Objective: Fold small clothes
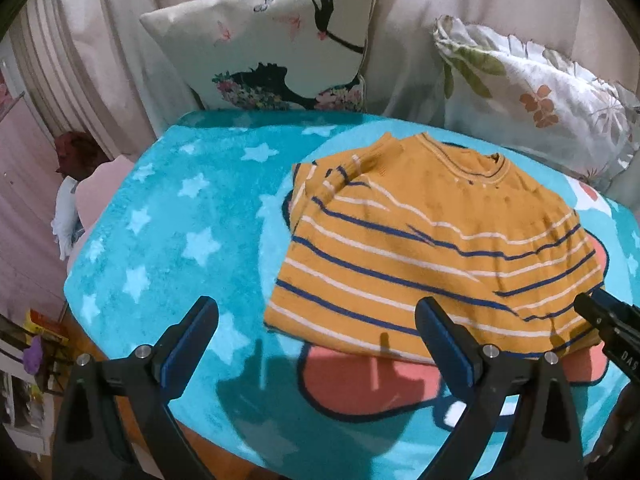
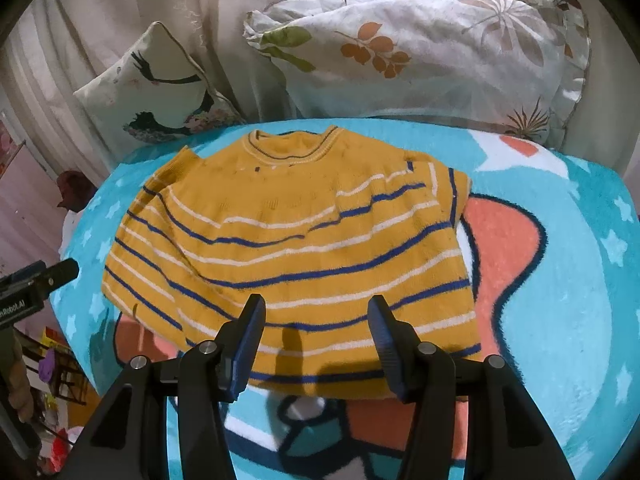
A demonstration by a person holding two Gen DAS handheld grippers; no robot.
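Observation:
A small mustard-yellow sweater [image 1: 432,240] with blue and white stripes lies flat on a turquoise star blanket [image 1: 180,220], both sleeves folded in over the body, collar at the far side. It also shows in the right wrist view [image 2: 288,240]. My left gripper [image 1: 316,316] is open and empty, hovering over the blanket at the sweater's near left corner. My right gripper [image 2: 316,312] is open and empty, just above the sweater's near hem. The right gripper's tip shows at the right edge of the left wrist view [image 1: 600,312].
The blanket [image 2: 560,280] covers a rounded surface with a cartoon print. A cushion with a lady print [image 1: 272,40] and a floral pillow [image 1: 532,92] lean behind it against pale drapes. Clutter and a wooden floor [image 1: 40,344] lie to the left below.

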